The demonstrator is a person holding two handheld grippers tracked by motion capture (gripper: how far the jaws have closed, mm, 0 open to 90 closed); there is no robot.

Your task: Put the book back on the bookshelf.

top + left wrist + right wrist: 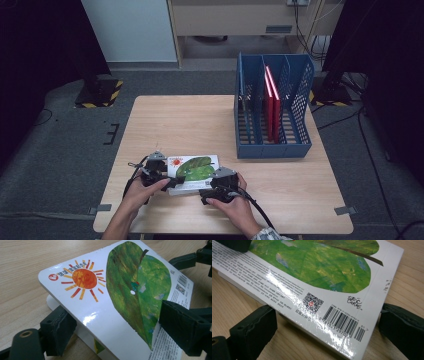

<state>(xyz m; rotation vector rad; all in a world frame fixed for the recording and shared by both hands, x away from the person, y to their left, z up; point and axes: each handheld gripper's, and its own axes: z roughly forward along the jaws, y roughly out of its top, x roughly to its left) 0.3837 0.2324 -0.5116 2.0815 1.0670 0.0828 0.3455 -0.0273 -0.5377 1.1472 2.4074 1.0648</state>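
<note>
A picture book (pixel 194 172) is lying near the front edge of the table (pixel 165 120), its long axis running left to right, back cover with the green leaf and sun facing up and barcode end toward the right. The left gripper (pixel 167 179) is pinching the sun end, one jaw under and one over, tilting it up off the wood. The right gripper (pixel 210 189) is straddling the barcode corner with its jaws spread, apparently steadying the book for a lift toward the blue file rack (pixel 272 105).
</note>
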